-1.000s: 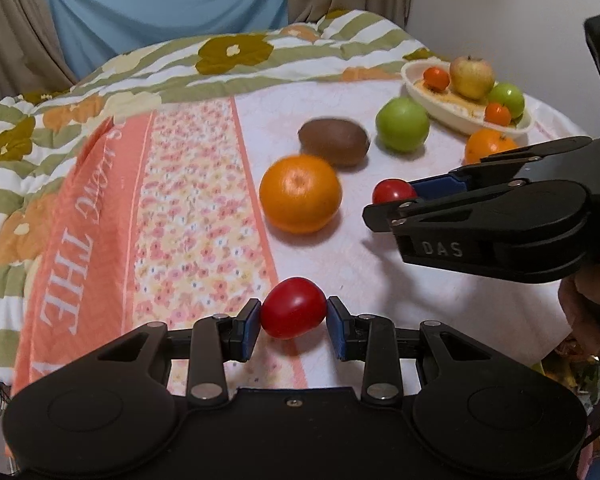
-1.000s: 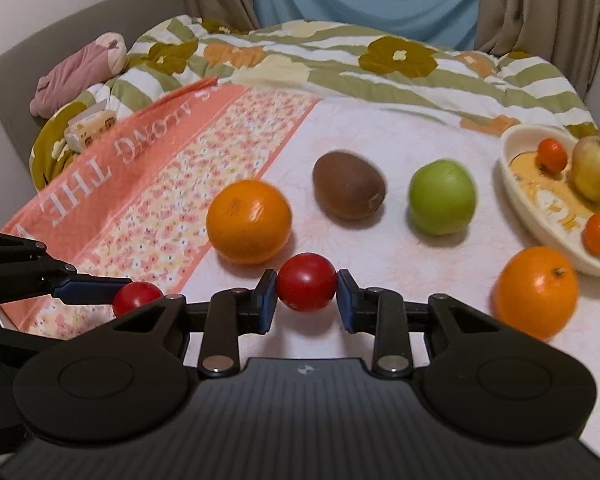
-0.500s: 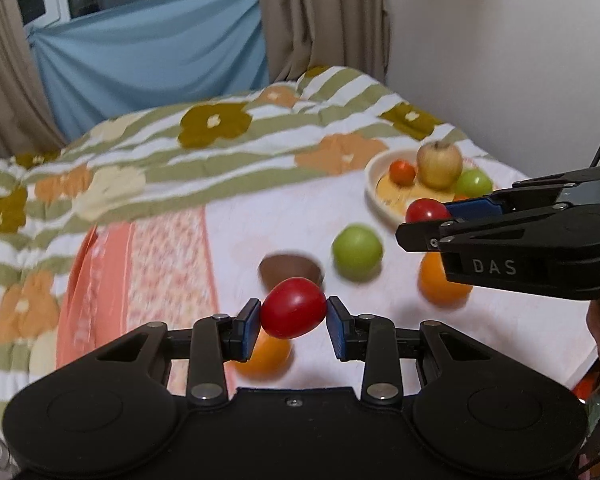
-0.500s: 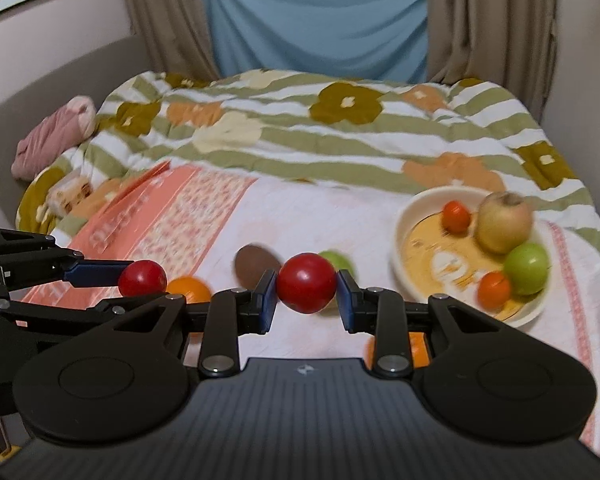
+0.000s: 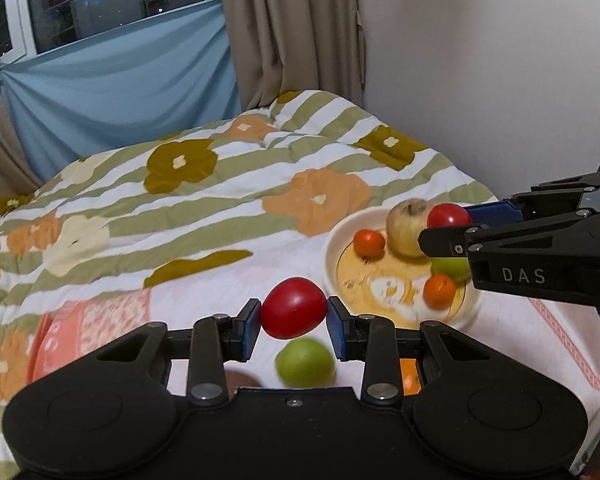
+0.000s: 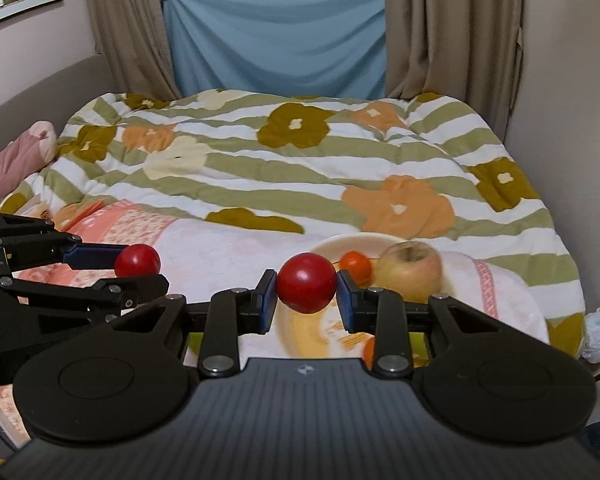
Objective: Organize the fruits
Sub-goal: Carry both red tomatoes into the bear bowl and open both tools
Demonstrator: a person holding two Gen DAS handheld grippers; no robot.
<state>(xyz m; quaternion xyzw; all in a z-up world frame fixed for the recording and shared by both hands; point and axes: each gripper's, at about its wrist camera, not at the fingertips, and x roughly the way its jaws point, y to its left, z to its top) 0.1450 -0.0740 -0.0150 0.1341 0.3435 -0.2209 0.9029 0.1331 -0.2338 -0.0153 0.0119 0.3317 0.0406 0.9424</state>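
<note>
My left claw (image 5: 293, 322) is clamped on a smooth, glossy red tomato (image 5: 293, 307), slightly egg-shaped, pinched between the flat blue pads (image 5: 250, 327). My right claw (image 6: 306, 300) grips a second tomato (image 6: 306, 282), rounder and just as shiny, between its own blue pads (image 6: 267, 302). Both are held up in the air above the bed.

Below lies a shallow cream bowl (image 5: 336, 248) with a yellow glazed pattern inside, resting on a pale pink towel with a woven peach border (image 5: 564, 344). In the bowl sit a dull yellowish apple (image 5: 406, 226) with a sunken stem end, two small orange tangerines (image 5: 369, 243) and part of a green fruit (image 5: 450, 267). My right tomato hangs over the bowl's near rim; my left one hangs just beside the bowl, over a round green apple (image 5: 305, 363) blurred on the towel.

The soft quilt (image 6: 300, 160) beyond is puffy, striped olive and white with big flowers.
</note>
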